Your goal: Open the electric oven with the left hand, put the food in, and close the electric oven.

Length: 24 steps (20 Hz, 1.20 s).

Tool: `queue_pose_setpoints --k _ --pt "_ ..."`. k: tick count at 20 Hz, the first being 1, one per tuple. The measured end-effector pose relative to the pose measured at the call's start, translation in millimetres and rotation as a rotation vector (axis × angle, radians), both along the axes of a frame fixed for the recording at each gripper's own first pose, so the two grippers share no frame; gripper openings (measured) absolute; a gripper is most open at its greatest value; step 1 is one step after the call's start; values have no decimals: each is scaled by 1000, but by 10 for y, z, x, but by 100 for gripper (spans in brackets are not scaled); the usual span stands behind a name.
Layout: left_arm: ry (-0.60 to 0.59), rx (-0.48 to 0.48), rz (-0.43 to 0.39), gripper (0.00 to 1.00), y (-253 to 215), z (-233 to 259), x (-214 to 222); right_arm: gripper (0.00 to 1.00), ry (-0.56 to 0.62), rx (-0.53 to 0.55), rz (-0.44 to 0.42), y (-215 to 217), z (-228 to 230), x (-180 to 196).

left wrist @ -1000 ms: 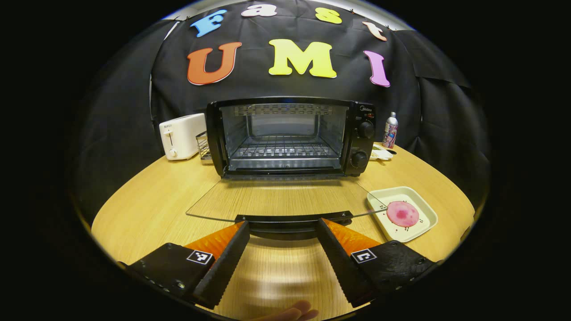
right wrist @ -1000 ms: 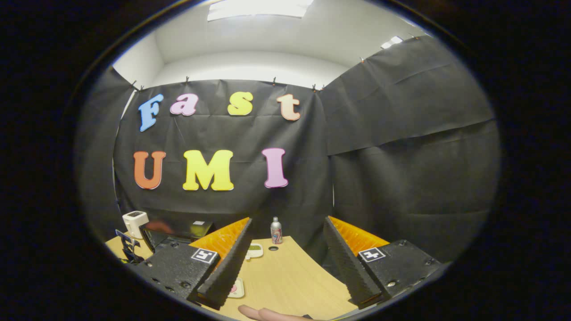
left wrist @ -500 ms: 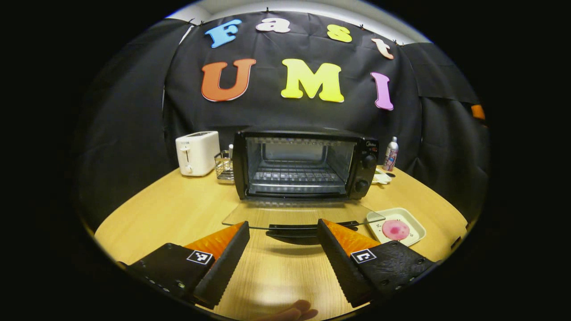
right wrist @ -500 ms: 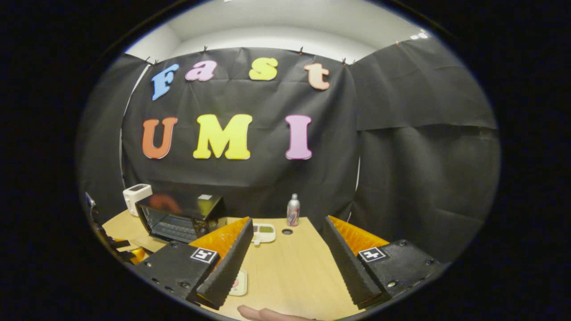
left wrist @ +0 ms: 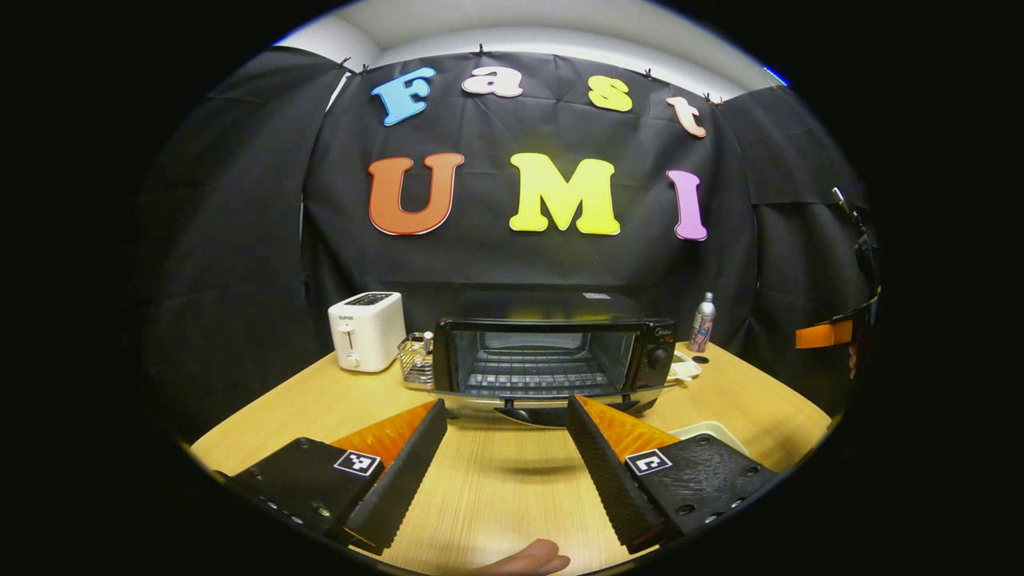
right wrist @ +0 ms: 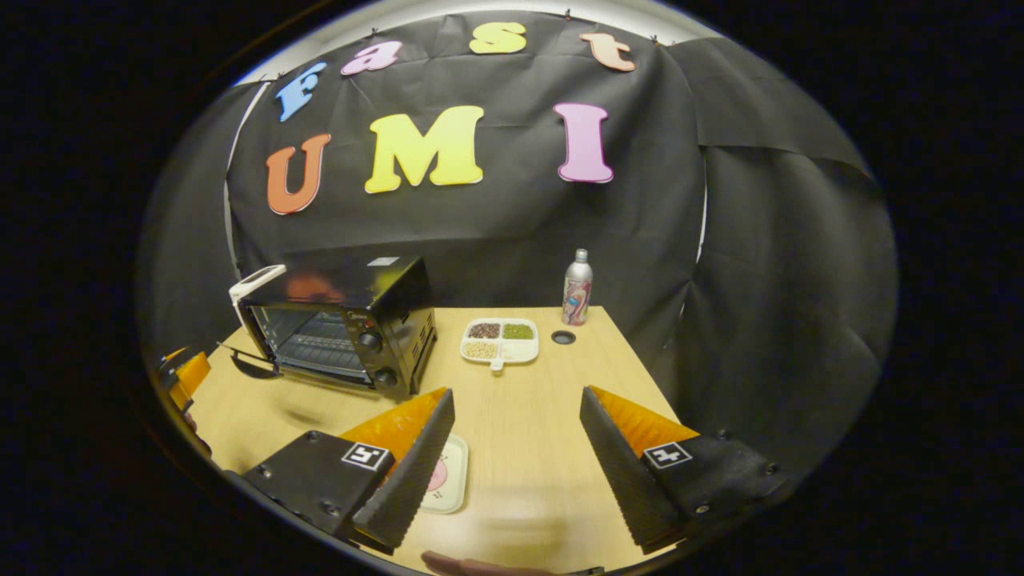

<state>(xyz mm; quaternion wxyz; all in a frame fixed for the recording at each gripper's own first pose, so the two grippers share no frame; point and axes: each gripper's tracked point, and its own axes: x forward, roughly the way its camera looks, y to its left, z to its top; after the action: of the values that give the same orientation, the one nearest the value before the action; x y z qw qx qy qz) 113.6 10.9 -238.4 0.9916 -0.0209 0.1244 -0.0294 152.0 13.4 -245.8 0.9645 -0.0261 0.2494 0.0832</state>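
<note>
Left gripper (left wrist: 506,416): jaws spread wide, nothing between them, hovering over the light wooden table (left wrist: 496,496) a bit back from the oven. Fingertip of the holding hand (left wrist: 528,558) at the bottom edge of left gripper view.

Straight ahead: black electric toaster oven (left wrist: 552,356), glass door (left wrist: 548,398) dropped open, handle toward the gripper, wire rack visible inside. Left of the oven: small wire basket (left wrist: 416,360), then a white two-slot toaster (left wrist: 366,330). Right of the oven: silver drink bottle (left wrist: 702,322) at the back wall.

Right gripper (right wrist: 516,408): jaws also wide apart, holding nothing, above the table to the right of the oven (right wrist: 344,324). Food = pink round slice (right wrist: 437,475) on a cream square plate (right wrist: 453,480), just past the left finger, partly hidden by it; not in the oven. Plate rim also in left gripper view (left wrist: 708,430) behind the right finger.

Farther back: white divided tray of beans (right wrist: 499,341), bottle (right wrist: 577,286) behind it.
</note>
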Motion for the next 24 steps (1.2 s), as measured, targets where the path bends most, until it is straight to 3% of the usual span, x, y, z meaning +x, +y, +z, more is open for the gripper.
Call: queue_pose_setpoints --k 8,14,18,19,24 --pt "2 -10 -15 95 -177 59 602 97 -94 -35 -6 -99 251 -21" --pt "-32 49 -57 95 -413 193 1211 97 -138 -21 5 -106 426 -109" --pt "33 65 -52 92 -420 64 1486 97 -176 11 -7 -157 590 -180" --pt "65 61 -55 95 -452 6 1539 97 -187 17 -13 -182 618 -201" --pt "77 60 -66 96 -416 -36 1269 97 -213 9 -21 -275 712 -309"
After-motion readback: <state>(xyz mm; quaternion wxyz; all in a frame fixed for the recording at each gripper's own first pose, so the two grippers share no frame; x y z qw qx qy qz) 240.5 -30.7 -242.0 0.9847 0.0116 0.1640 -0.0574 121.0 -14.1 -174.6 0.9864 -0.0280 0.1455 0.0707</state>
